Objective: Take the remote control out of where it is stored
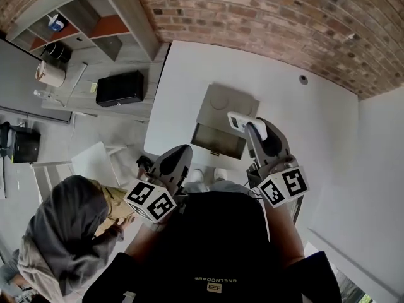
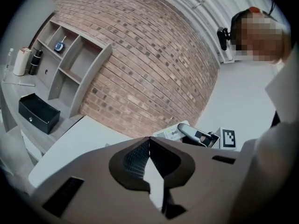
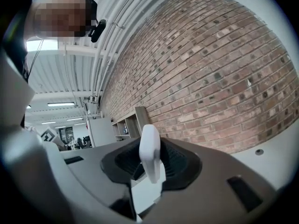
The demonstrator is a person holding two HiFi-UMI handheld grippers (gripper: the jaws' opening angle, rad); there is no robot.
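In the head view my right gripper is shut on a white remote control and holds it above a low grey storage box on the white table. The box's drawer stands pulled open towards me. The right gripper view shows the remote standing on edge between the dark pads, pointing at the brick wall. My left gripper hangs at the table's near edge, left of the drawer. Its jaws are shut with nothing between them. From that gripper's view, the remote sticks out of the right gripper.
A grey shelf unit lines the brick wall at the upper left, with a black box on the counter below it. A person in a hooded jacket stands at my lower left beside a white chair.
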